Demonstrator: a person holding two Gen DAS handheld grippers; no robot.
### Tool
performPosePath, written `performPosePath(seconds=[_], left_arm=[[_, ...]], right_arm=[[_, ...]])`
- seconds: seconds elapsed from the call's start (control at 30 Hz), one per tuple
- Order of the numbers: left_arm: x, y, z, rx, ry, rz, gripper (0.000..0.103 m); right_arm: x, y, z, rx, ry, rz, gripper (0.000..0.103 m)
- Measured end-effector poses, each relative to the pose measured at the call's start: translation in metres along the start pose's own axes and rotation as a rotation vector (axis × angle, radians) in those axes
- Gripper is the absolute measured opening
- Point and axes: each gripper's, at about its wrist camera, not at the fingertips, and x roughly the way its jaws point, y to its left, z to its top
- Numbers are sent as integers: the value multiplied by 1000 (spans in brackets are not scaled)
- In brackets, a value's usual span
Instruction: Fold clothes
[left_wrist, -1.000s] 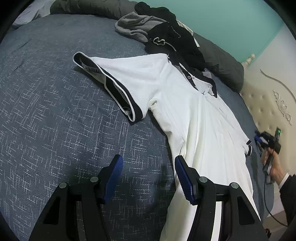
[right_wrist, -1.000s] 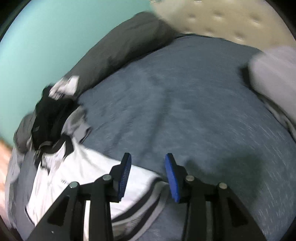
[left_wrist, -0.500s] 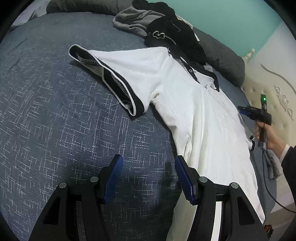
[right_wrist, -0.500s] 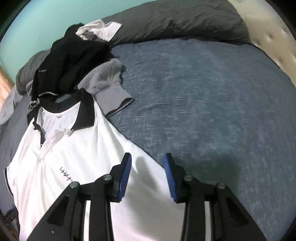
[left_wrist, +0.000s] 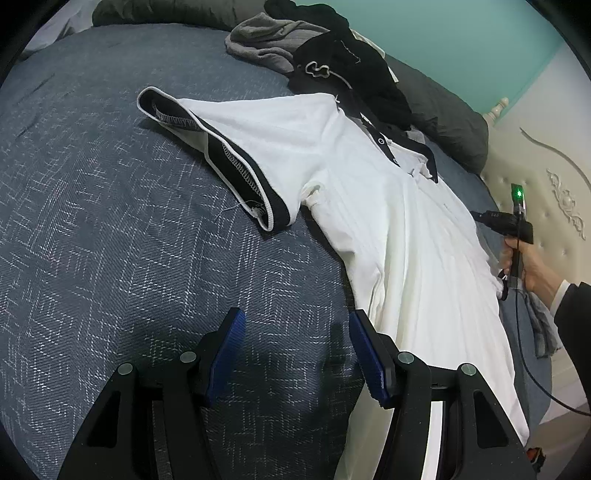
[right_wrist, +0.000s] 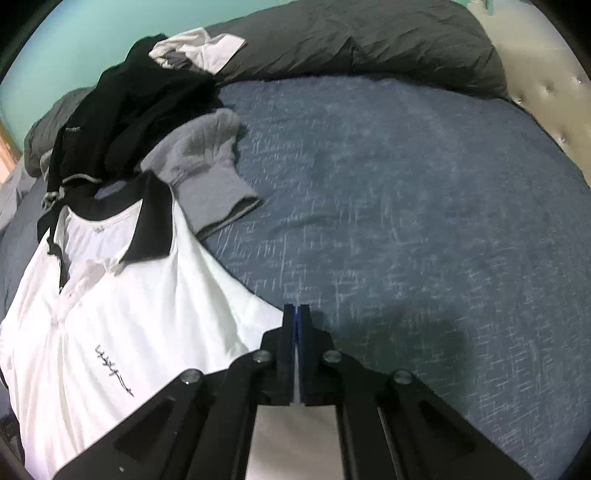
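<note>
A white polo shirt (left_wrist: 388, 221) (right_wrist: 129, 314) with a black collar lies face up on the blue-grey bed cover (left_wrist: 110, 221). Its near sleeve (left_wrist: 221, 147), trimmed in black, spreads out to the left. My left gripper (left_wrist: 295, 317) hangs open over the cover, beside the shirt's side edge, with nothing between its fingers. My right gripper (right_wrist: 297, 310) is shut at the shirt's far shoulder edge, and the white fabric appears pinched between its pads. From the left wrist view it shows as a black tool (left_wrist: 480, 216) held by a hand (left_wrist: 532, 266).
A heap of black clothes (right_wrist: 129, 110) and a grey garment (right_wrist: 199, 166) lies just beyond the collar. A dark grey duvet (right_wrist: 351, 37) runs along the back. A cream tufted headboard (left_wrist: 546, 177) stands on the right. A cable trails from the right tool.
The right gripper swung across from the bare cover to the shirt's shoulder edge, rolled, and its jaws closed. The left gripper stayed where it was, still open.
</note>
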Motion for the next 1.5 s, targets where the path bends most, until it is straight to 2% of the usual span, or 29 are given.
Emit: performPosePath(seconds=[0.17,0.27,0.4,0.53,0.57,0.6,0.63,0.67,0.83,0.9,1.0,1.17,1.3,1.4,1.5], left_arm=[[0,-1,0,-2,-2,0,63],[0,-1,0,-1,-2,0,63],[1,0,0,-3,0,-3,63],[1,0,1,-3,0,-7,63],[0,0,1,-4,0,-8,63],[0,1,1,-4,1,-9,63],[0,1,1,-5,1,-10,63],[0,1,1,-7,1,-12,63],[0,2,2,-10,1,-17,63],[1,2,2,-9,2,-16,63],[1,1,2,-7,2,-18,63],[0,1,0,-10,0,-17,63],[-1,1,0,-7,1,-18,63],[-1,1,-1,-6,1,-17,63],[-1,0,-1,-5,1,-16,63]], right_arm=[[-5,-7,9,40,-42,-46,0],[-2,-7,15,42,-39,-54,0],[15,-3,14,58,22,9,0],[9,-6,17,107,-44,41,3],[6,-9,19,135,-62,55,13],[5,-9,21,145,-72,65,30],[4,-8,24,140,-77,72,37],[3,-7,26,134,-82,78,38],[22,16,24,-1,20,41,37],[29,24,19,-48,42,36,16],[33,23,14,-41,53,19,4],[21,15,19,4,-35,-25,3],[21,4,24,78,-46,-47,3],[32,-1,24,129,-22,-22,3],[29,-6,26,156,-45,10,6]])
